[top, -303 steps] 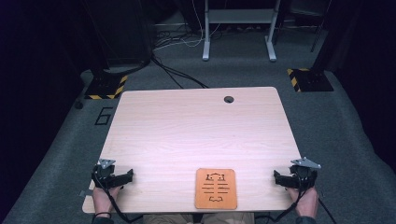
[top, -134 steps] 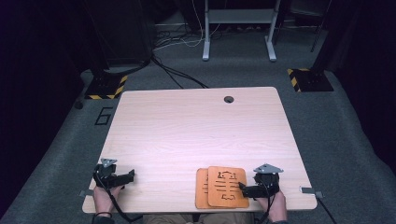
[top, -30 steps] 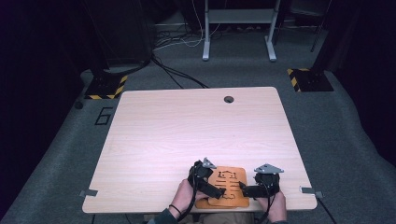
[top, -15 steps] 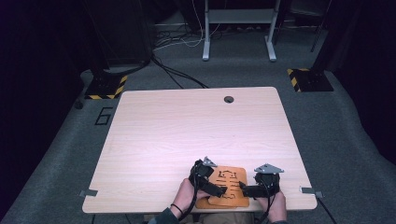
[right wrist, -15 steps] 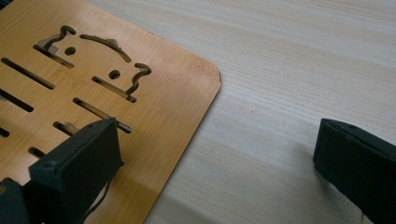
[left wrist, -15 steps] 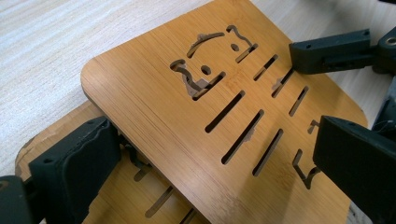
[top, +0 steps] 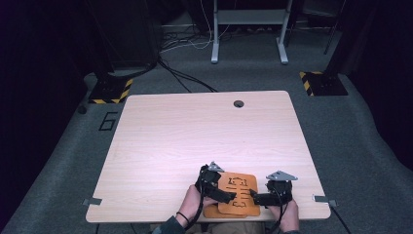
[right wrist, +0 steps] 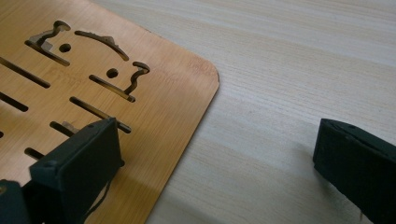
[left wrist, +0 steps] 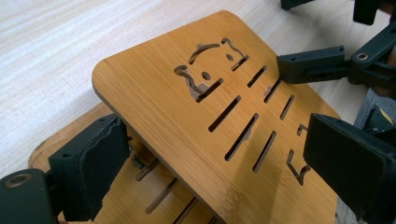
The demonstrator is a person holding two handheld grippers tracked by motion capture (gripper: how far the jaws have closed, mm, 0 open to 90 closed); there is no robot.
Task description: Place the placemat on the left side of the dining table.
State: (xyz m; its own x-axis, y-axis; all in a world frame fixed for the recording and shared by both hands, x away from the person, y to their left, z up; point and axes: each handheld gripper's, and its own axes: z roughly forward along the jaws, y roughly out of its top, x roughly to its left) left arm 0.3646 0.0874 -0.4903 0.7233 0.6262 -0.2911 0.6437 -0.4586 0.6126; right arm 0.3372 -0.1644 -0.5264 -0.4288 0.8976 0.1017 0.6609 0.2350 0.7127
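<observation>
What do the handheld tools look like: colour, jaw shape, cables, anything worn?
Both are black. The left tool and right tool each carry a grey three-cornered plate on top and trail a black cable. Jaws are blocky, matte black pads with screw holes. A dark band circles the left wrist, above a dark sleeve cuff.

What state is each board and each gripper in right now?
Top bamboo board: tilted, one edge raised off the lower one.
Lower bamboo board: flat on the table, partly covered.
Left gripper: open, jaws just been closing, top board's edge between them.
Right gripper: open, one jaw over the top board, the other over the table.
</observation>
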